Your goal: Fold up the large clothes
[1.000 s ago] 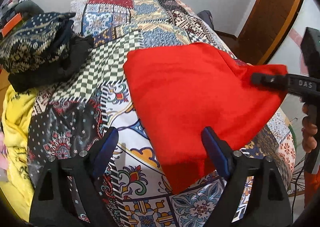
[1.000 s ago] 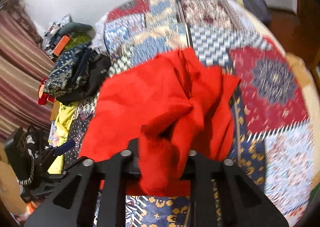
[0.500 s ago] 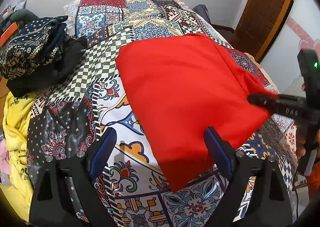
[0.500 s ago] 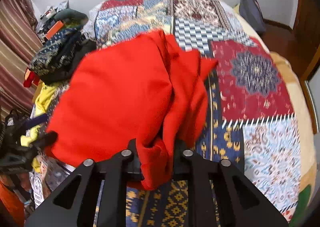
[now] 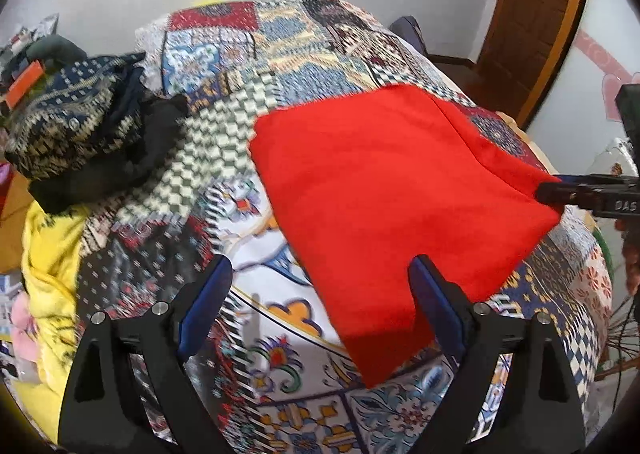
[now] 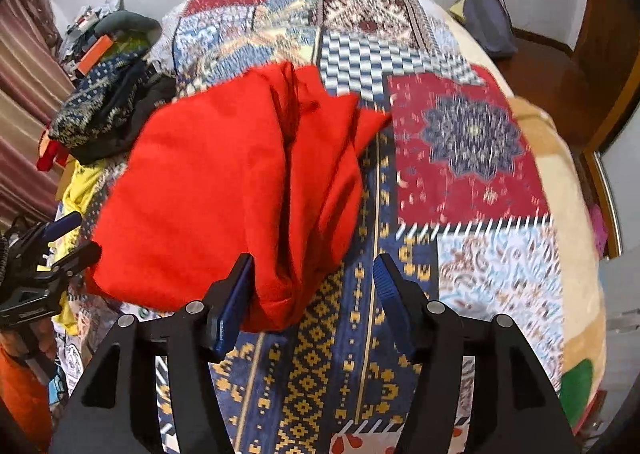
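A large red garment [image 5: 384, 189] lies folded on the patchwork bedspread [image 5: 280, 53]. In the right wrist view it [image 6: 224, 189] is bunched into folds along its right side. My left gripper [image 5: 320, 294] is open and empty, its right finger over the garment's near corner. My right gripper [image 6: 312, 286] is open, with the garment's near bunched edge lying between its fingers, against the left one. The right gripper also shows in the left wrist view [image 5: 560, 191] at the garment's right corner. The left gripper shows in the right wrist view [image 6: 68, 238] at the garment's left edge.
A pile of dark patterned and black clothes [image 5: 80, 133] sits at the bed's left, with a yellow garment [image 5: 48, 254] below it. A wooden door [image 5: 536, 13] stands at the right. A dark bag [image 6: 488, 21] lies beyond the bed's far right corner.
My right gripper was shut on the red garment's bunched edge and has opened. The garment has settled flatter on the bed. The left gripper stayed open.
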